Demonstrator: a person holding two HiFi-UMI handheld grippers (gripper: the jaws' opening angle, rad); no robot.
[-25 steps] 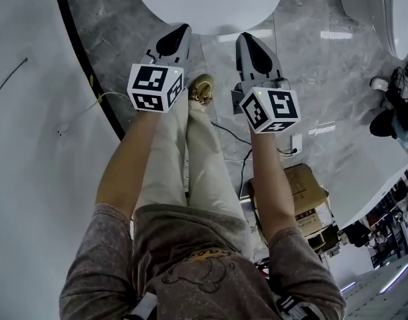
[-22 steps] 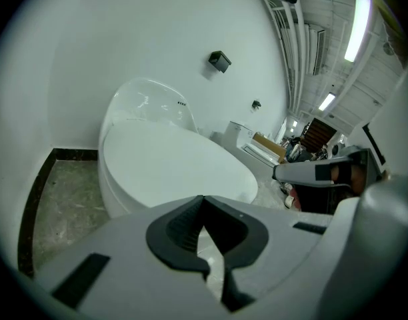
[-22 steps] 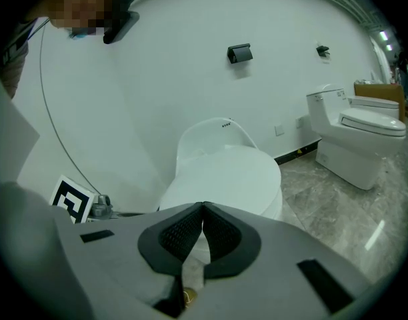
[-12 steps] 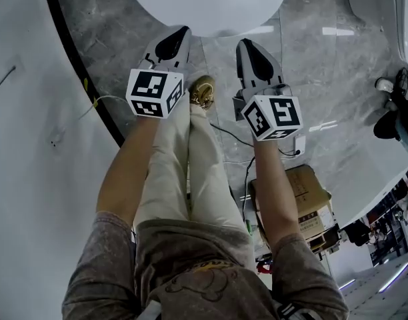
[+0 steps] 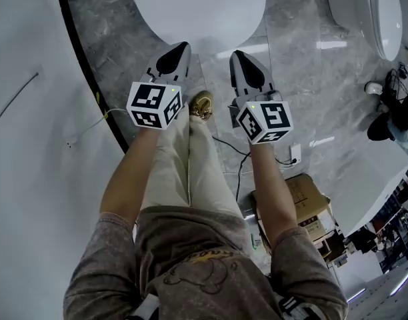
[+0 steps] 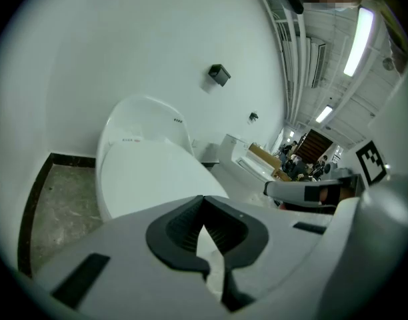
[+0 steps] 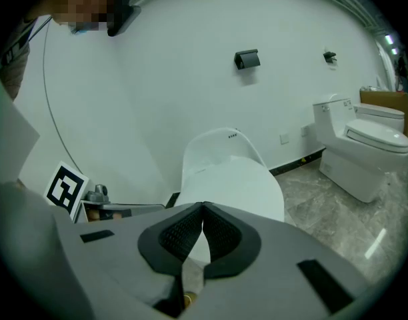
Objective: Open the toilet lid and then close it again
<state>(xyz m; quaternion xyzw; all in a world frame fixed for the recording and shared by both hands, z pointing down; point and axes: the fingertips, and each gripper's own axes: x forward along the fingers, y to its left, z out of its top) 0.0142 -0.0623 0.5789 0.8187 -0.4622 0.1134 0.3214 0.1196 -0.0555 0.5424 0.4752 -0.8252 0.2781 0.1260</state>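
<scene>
While you hover: left gripper [image 6: 203,202], right gripper [image 7: 203,209] pinched together, empty.
Risk: tips skid off the toilet lid [image 5: 197,5] ahead (glossy, flat).

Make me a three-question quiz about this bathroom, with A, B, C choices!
1. Where is the near toilet?
A. ahead of the left gripper and right gripper
B. behind the person
C. on a shelf
2. How many toilets does the right gripper view show?
A. one
B. two
C. four
3. How is the near toilet's lid?
A. up
B. gone
C. down
Answers: 1 A, it lies beyond both gripper tips. 2 B, a second toilet stands at the right. 3 C, the lid lies flat and closed.
</scene>
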